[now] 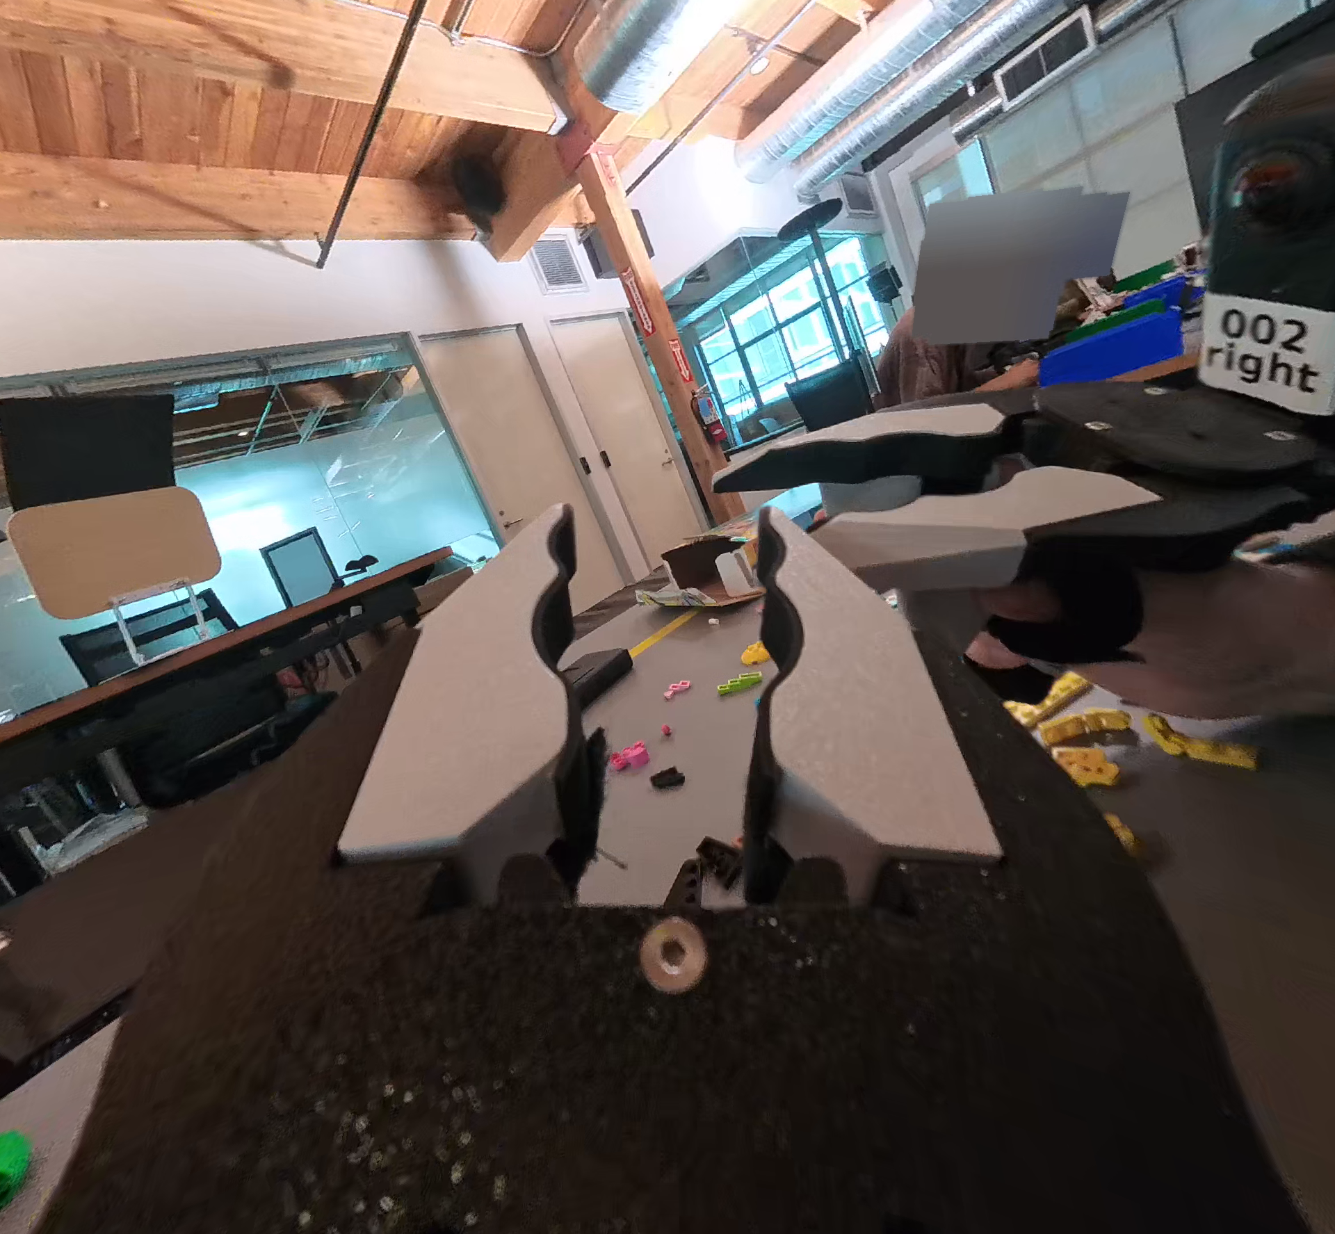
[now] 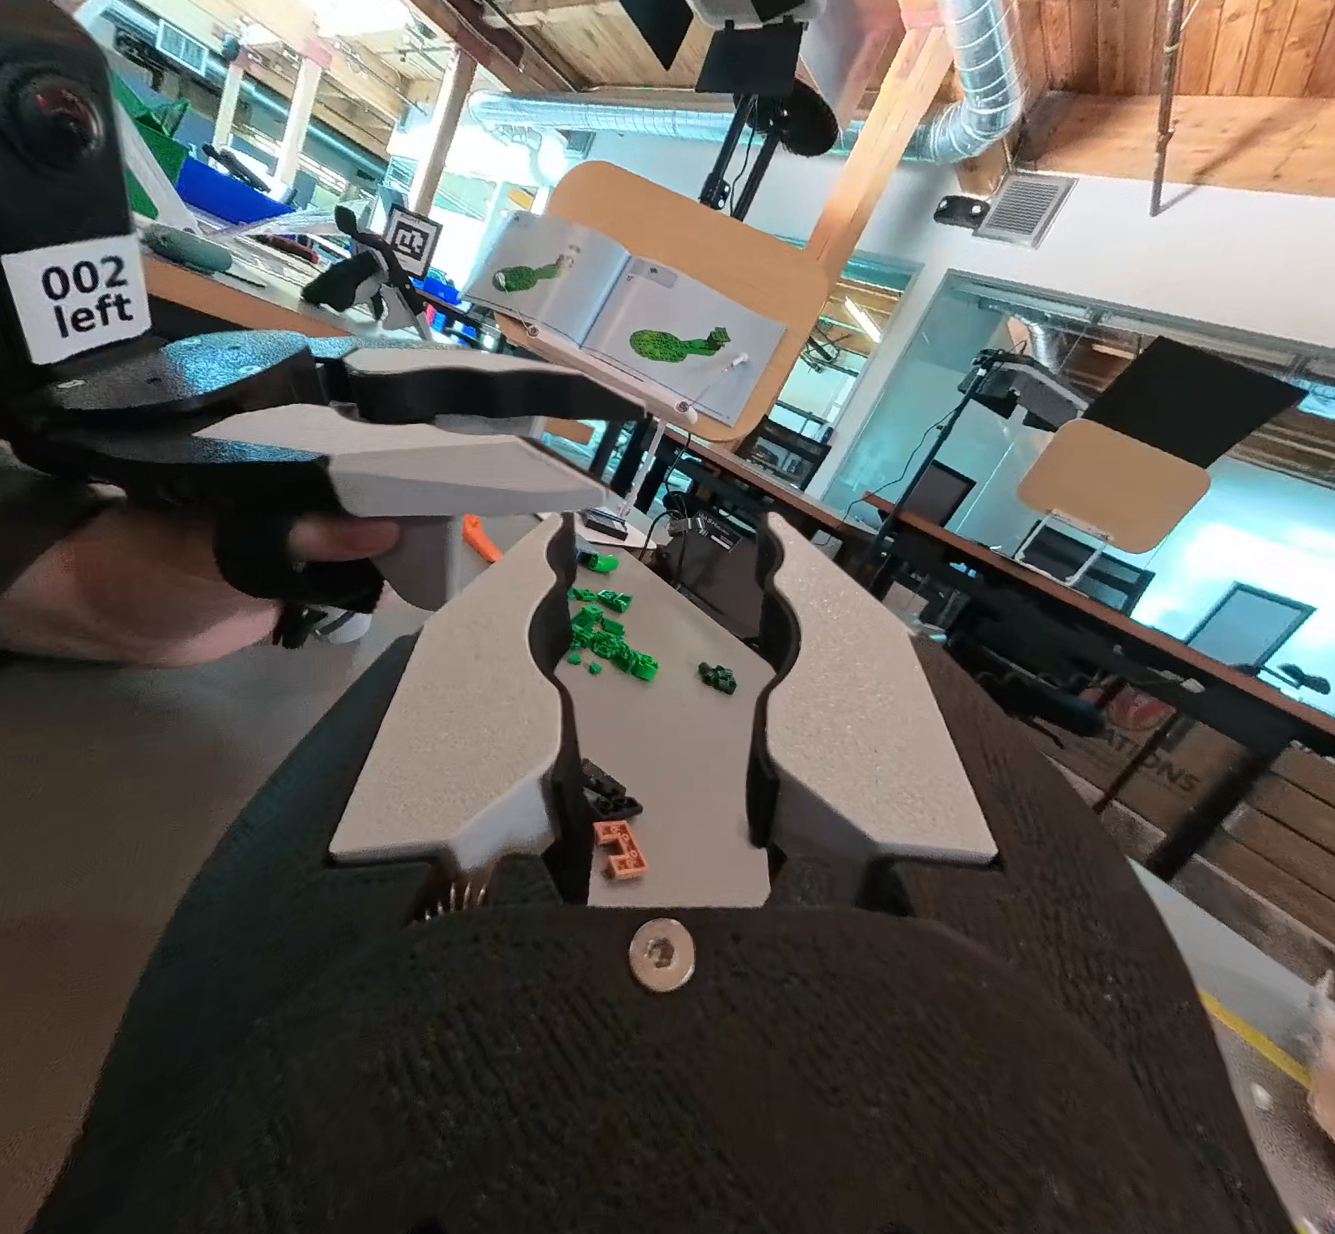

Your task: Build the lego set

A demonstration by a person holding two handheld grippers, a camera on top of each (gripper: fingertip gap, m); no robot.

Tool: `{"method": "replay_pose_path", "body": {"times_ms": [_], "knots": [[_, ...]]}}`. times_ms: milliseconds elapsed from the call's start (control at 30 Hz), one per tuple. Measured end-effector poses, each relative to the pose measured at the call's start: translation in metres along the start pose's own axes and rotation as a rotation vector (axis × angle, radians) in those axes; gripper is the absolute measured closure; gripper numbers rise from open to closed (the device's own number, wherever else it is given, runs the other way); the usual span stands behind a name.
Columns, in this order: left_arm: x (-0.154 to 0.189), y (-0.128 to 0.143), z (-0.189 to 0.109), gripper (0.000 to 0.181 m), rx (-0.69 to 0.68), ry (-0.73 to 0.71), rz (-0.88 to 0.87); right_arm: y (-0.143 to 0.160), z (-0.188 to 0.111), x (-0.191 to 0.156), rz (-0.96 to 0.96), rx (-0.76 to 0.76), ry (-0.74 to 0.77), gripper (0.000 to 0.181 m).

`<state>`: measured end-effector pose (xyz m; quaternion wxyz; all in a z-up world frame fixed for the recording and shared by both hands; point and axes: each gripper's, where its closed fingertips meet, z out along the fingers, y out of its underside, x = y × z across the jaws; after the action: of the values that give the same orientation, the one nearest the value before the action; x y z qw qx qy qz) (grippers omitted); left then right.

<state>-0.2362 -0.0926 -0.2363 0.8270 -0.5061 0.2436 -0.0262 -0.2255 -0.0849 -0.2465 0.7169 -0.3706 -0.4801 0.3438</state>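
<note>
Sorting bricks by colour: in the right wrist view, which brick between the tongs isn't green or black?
The orange brick, nearest the camera, just below the black pieces.

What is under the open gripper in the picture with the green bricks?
Under the open right gripper lie a green brick pile, black pieces and an orange piece on the grey table. Its fingers hide what lies beside them.

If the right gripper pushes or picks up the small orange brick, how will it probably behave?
The orange brick looks like hard plastic, so probably stiff and very light. It lies flat on the smooth grey table, so a push would likely slide it, not roll it. It is thin and low, so the open right gripper may find it hard to pinch.
</note>
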Motion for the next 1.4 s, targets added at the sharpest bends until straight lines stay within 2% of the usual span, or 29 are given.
{"method": "replay_pose_path", "body": {"times_ms": [200,367,500,833,1067,1400], "knots": [[-0.007,-0.004,-0.011,0.135,0.013,0.002,-0.037,0.001,0.000,-0.004,-0.035,0.007,-0.011,0.140],[0.001,0.001,-0.009,0.149,-0.020,0.055,-0.088,0.007,0.001,-0.003,-0.015,-0.010,-0.021,0.145],[0.003,0.004,-0.009,0.146,-0.020,0.053,-0.062,0.009,0.001,0.000,0.032,-0.012,-0.022,0.148],[0.005,0.007,-0.008,0.155,-0.015,0.093,-0.134,0.012,0.003,0.003,0.081,-0.008,-0.025,0.150],[0.010,0.006,-0.008,0.160,-0.013,0.106,-0.095,0.013,0.002,0.005,0.100,-0.006,-0.023,0.151],[0.025,-0.002,-0.007,0.164,0.010,0.104,0.054,0.012,0.002,0.003,0.063,-0.007,-0.025,0.153]]}}
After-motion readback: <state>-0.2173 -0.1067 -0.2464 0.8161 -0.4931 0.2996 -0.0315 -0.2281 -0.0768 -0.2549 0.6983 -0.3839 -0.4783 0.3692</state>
